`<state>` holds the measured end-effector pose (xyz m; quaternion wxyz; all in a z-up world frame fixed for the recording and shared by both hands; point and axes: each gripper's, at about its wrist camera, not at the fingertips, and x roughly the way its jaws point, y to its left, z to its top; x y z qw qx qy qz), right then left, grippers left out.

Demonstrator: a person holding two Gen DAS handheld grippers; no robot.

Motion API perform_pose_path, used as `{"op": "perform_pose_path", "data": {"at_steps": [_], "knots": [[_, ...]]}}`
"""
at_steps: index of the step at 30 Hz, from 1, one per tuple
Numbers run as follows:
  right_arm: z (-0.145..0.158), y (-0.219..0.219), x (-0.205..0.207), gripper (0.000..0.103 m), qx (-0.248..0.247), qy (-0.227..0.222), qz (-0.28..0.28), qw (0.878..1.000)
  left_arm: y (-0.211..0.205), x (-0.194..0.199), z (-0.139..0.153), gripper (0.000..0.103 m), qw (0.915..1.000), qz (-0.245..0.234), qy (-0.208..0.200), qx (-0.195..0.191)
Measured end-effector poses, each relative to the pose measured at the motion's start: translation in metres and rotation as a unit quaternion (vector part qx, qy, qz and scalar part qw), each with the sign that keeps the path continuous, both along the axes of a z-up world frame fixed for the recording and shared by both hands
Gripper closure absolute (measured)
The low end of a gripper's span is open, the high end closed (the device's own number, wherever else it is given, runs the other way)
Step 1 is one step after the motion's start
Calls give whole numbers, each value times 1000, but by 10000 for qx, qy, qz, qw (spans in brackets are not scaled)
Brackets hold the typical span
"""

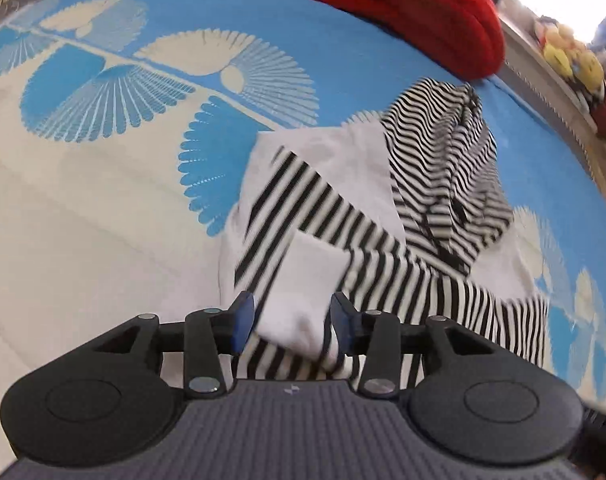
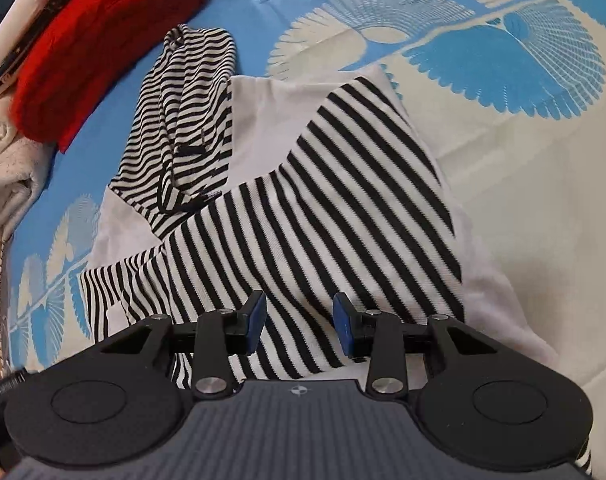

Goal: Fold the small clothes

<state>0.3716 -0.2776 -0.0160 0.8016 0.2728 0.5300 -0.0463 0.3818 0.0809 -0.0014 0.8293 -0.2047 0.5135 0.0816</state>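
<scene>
While ribbed striped knit top (image 2: 343, 200) lies rumpled, both hand-held grippers (image 1: 291, 320) (image 2: 299, 320) part-open, gripping nothing.

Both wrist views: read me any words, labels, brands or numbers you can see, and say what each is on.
No readable words or numbers in either view.
Small pale emblem on the left claw's grey housing: a symbol, no letters.
Round emblem on the right claw's grey housing: a symbol, no letters.
Striped garment: no tag or print visible.
</scene>
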Motion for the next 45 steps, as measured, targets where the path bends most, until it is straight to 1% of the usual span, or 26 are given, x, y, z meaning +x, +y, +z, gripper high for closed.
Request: {"op": "perform_pose_path", "data": {"at_steps": [4, 6, 9, 12, 15, 16, 17, 18, 19, 20, 23, 26, 27, 29, 30, 31, 32, 33, 35, 36, 37, 38, 40, 42, 43, 45], "knots": [[-11, 3, -1, 64, -12, 178, -17, 9998, 16, 15, -22, 56, 9996, -40, 198, -186], [-14, 3, 0, 64, -34, 235, -53, 9997, 22, 17, -36, 56, 9985, 30, 424, -334], [-16, 3, 2, 64, -31, 247, -80, 9997, 23, 18, -51, 56, 9968, 48, 598, -529], [-17, 4, 5, 64, 58, 257, -111, 9996, 17, 19, -56, 56, 9972, -20, 604, -436], [-16, 6, 7, 64, 70, 236, -72, 9997, 14, 22, -62, 59, 9972, -55, 667, -331], [-17, 6, 7, 64, 75, 243, -72, 9996, 12, 22, -64, 64, 9971, -86, 683, -322], [-17, 6, 8, 64, 80, 262, -79, 9996, 10, 22, -65, 75, 9970, -120, 697, -302], [-19, 5, 8, 64, 83, 287, -103, 9995, 8, 22, -64, 82, 9970, -156, 701, -277], [-19, 4, 8, 64, 88, 305, -126, 9994, 7, 21, -62, 94, 9972, -177, 690, -225], [-20, 3, 8, 64, 91, 319, -149, 9993, 7, 19, -56, 99, 9978, -149, 630, -125], [-20, 0, 8, 64, 88, 321, -211, 9992, 6, 10, -28, 99, 9996, -88, 253, 19], [-19, -4, 6, 63, 55, 301, -264, 9992, 1, -5, -7, 99, 9992, -1, 48, 397], [-19, -6, 5, 63, 43, 309, -312, 9990, 0, -9, -6, 100, 9989, 31, 82, 469], [-22, -11, 4, 63, 5, 367, -459, 9983, 3, -13, -15, 99, 9977, 219, 373, 521], [-26, -15, 2, 61, -46, 440, -578, 9973, 6, -13, -21, 99, 9969, 311, 495, 529], [-30, -19, 1, 60, -111, 530, -681, 9962, 9, -13, -25, 99, 9958, 392, 562, 615], [-35, -24, 0, 60, -204, 662, -827, 9942, 9, -12, -23, 99, 9953, 418, 492, 717], [-39, -28, -2, 60, -272, 766, -975, 9919, 9, -11, -18, 98, 9957, 369, 309, 788], [-42, -33, -4, 60, -197, 798, -1124, 9903, -4, -7, -5, 89, 9962, -114, -169, 842], [-40, -32, -3, 60, -222, 794, -1120, 9903, -12, -5, -3, 88, 9951, -365, -312, 867], [-37, -30, -3, 60, -272, 754, -1111, 9906, -17, -4, -5, 87, 9941, -536, -337, 880], [-34, -29, -3, 60, -307, 688, -1086, 9912, -20, -1, -12, 87, 9945, -644, -212, 800], [-31, -27, -2, 60, -342, 585, -977, 9929, -16, 5, -35, 87, 9971, -598, 266, 396], [-34, -27, -1, 60, -315, 634, -901, 9934, -7, 8, -65, 87, 9946, -378, 963, 69], [-37, -29, -1, 60, -276, 696, -937, 9928, -4, 8, -70, 87, 9945, -291, 1007, -18], [-37, -34, -2, 60, -274, 727, -1048, 9914, -4, 10, -65, 86, 9951, -348, 925, 67]]}}
